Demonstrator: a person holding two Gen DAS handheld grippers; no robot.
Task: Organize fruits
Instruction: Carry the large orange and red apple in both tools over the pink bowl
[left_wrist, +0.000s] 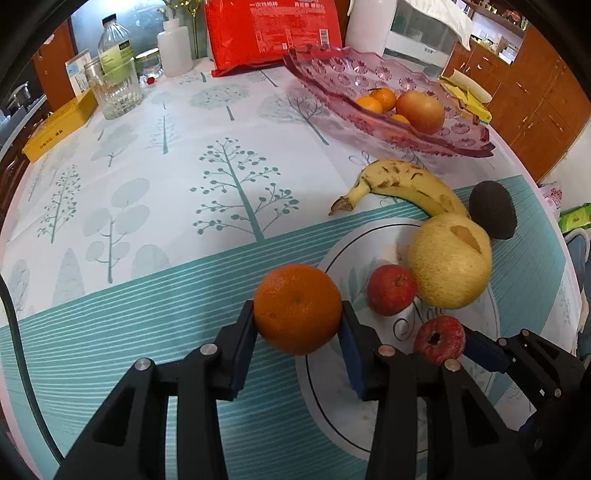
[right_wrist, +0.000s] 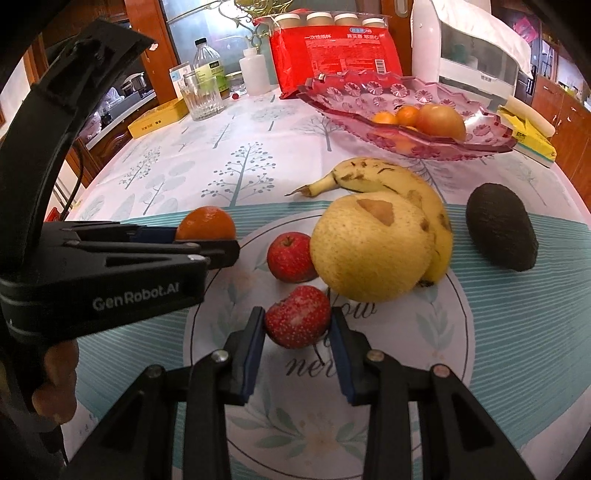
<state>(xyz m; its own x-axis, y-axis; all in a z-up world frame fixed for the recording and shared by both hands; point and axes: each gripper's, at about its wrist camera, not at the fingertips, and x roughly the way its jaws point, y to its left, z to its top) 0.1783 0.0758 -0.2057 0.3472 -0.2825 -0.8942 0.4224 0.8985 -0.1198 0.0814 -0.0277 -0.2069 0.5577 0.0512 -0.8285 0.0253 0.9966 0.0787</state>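
My left gripper (left_wrist: 297, 325) is clamped on the orange (left_wrist: 297, 309), pads pressed to both its sides; I can't tell if the orange is lifted or still resting on the cloth (left_wrist: 147, 192), since its underside is hidden. From the right wrist the orange (right_wrist: 206, 223) is half covered by the left gripper (right_wrist: 207, 247) body. My right gripper (right_wrist: 297, 328) has its jaws around the speckled red fruit (right_wrist: 297, 316): the left pad touches it, the right pad is very close, contact there is hard to call. In the left view that fruit (left_wrist: 439, 339) shows a dark hollow at its end and the right gripper (left_wrist: 480, 350) is cut off at the frame edge

Small apple (right_wrist: 290, 256) sits just behind the speckled fruit, touching the pear (right_wrist: 369, 247). Pear hides the far end of the banana (right_wrist: 384, 177), which curves behind it. Avocado (right_wrist: 498, 232) lies apart to the right, near the table edge

Pink glass tray (right_wrist: 369, 92) at the back holds small tangerines (right_wrist: 395, 115) and a bigger orange-red fruit (right_wrist: 441, 120); the tray rim hides their lower parts and at least one more tangerine shows only through the glass, count unclear. Glass jar (right_wrist: 201, 98) on the left, contents not readable. Behind: clear bottle (right_wrist: 207, 59), white bottle (right_wrist: 255, 72), red bag (right_wrist: 332, 48), yellow box (right_wrist: 159, 118). Print on the bag too small to read
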